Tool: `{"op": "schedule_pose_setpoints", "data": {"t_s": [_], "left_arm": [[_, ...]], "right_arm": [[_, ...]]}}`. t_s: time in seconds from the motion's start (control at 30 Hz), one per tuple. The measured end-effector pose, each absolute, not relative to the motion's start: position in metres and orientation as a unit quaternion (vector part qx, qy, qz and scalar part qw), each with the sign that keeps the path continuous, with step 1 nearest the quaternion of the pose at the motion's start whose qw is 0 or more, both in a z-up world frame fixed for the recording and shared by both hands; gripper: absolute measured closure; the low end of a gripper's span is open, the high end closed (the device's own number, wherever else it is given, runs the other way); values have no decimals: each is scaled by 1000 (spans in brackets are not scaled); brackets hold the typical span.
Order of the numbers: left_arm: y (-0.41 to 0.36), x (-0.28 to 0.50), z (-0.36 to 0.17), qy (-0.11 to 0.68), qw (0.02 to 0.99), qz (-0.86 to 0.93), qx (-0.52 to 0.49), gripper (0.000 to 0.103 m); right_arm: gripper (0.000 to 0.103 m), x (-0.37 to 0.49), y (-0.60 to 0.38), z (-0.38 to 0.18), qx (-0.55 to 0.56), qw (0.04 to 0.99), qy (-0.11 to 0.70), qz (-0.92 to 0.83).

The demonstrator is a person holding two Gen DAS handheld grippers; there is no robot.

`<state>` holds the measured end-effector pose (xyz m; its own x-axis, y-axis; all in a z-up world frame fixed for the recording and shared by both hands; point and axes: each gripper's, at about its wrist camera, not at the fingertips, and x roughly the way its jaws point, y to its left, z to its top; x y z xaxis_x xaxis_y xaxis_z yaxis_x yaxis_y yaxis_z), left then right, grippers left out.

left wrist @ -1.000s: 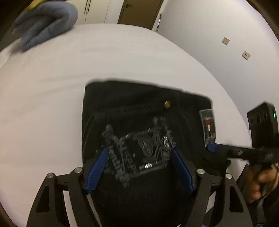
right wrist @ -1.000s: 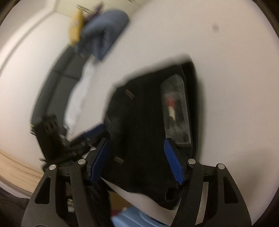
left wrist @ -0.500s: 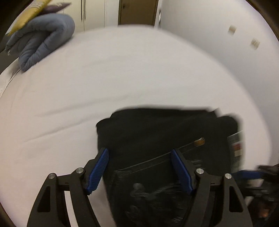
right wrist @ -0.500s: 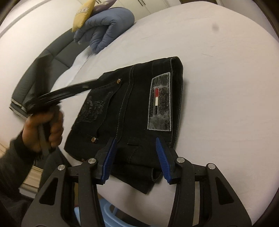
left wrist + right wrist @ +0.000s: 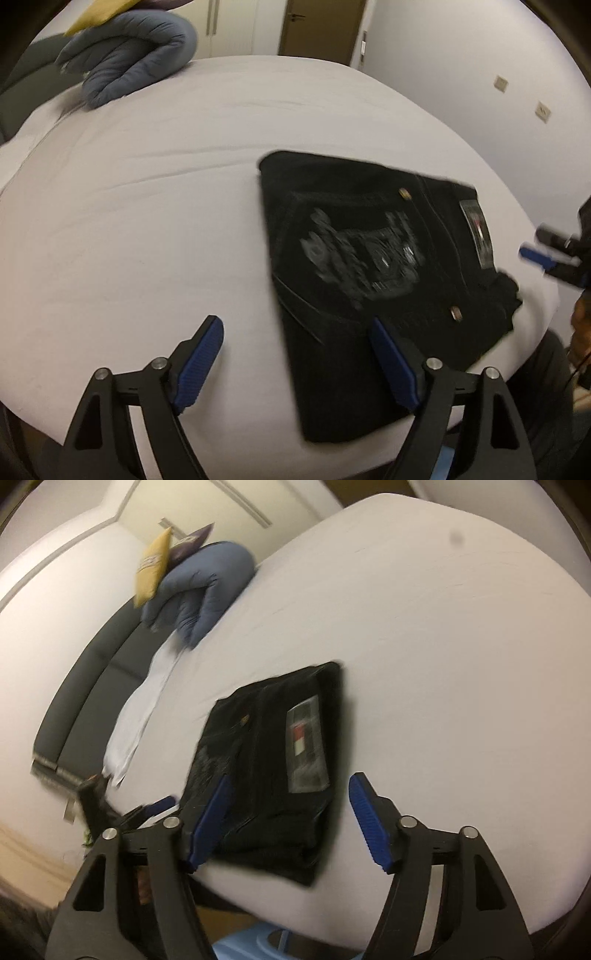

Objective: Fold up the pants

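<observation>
Both grippers are seen withdrawn from the folded black denim pants (image 5: 373, 266), which were under them a second ago. Left gripper (image 5: 295, 363) and right gripper (image 5: 288, 821) are held apart, empty. The pants lie flat near the white bed (image 5: 147, 206) edge; folding is judged finished.

The folded pants (image 5: 373, 266) lie on the bed (image 5: 147, 221), in the right half of the left wrist picture, near the bed's lower right edge. A rolled blanket (image 5: 129, 59) sits on the bed at the upper left, well apart from the pants. A pillow (image 5: 151, 566) leans on the blanket in the right wrist picture. The left tool (image 5: 295, 365) sits at the bottom, with one finger (image 5: 393, 363) over the pants. The right tool (image 5: 288, 821) sits at the bottom of its picture, in front of the pants.
</observation>
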<state>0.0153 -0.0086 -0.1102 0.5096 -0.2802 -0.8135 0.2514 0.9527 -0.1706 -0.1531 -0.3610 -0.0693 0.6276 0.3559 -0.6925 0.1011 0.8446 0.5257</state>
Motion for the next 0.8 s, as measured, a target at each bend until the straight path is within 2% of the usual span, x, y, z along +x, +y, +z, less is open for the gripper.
{"op": "schedule_pose_setpoints", "data": {"t_s": [0.13,0.2,0.3,0.37,0.4,0.43,0.47,0.5,0.53,0.6,0.63,0.7,0.8], "left_arm": [[8,46,-115,487,855,-163,-77,12],[4,75,-118,511,833,-185,-102,4],[-5,96,-138,554,799,-200,-118,2],[-12,103,-139,555,799,-205,-102,1],[-17,105,-138,560,798,-205,-92,2],[-23,105,-137,564,795,-208,-75,9],[-28,105,-136,565,794,-215,-67,16],[-32,104,-135,566,792,-222,-63,32],[-37,103,-134,566,789,-230,-66,41],[-43,102,-129,567,792,-221,-57,52],[-44,102,-127,566,792,-221,-60,63],[-46,99,-115,560,795,-224,-67,76],[-50,96,-95,545,804,-229,-64,82]], "right_arm": [[37,-118,-368,-102,308,820,478,66],[37,-103,-368,-117,336,804,484,79],[37,-85,-364,-130,361,796,478,90],[41,-74,-362,-136,371,791,477,92],[46,-68,-360,-138,372,790,478,95],[51,-62,-357,-139,364,790,485,93],[65,-56,-353,-141,351,790,495,87],[71,-50,-348,-143,341,791,501,85],[73,-48,-346,-142,330,795,502,83],[80,-44,-334,-133,286,811,505,73],[82,-44,-328,-128,268,818,503,69],[87,-46,-316,-110,237,834,493,71],[88,-47,-308,-81,222,849,472,88]]}}
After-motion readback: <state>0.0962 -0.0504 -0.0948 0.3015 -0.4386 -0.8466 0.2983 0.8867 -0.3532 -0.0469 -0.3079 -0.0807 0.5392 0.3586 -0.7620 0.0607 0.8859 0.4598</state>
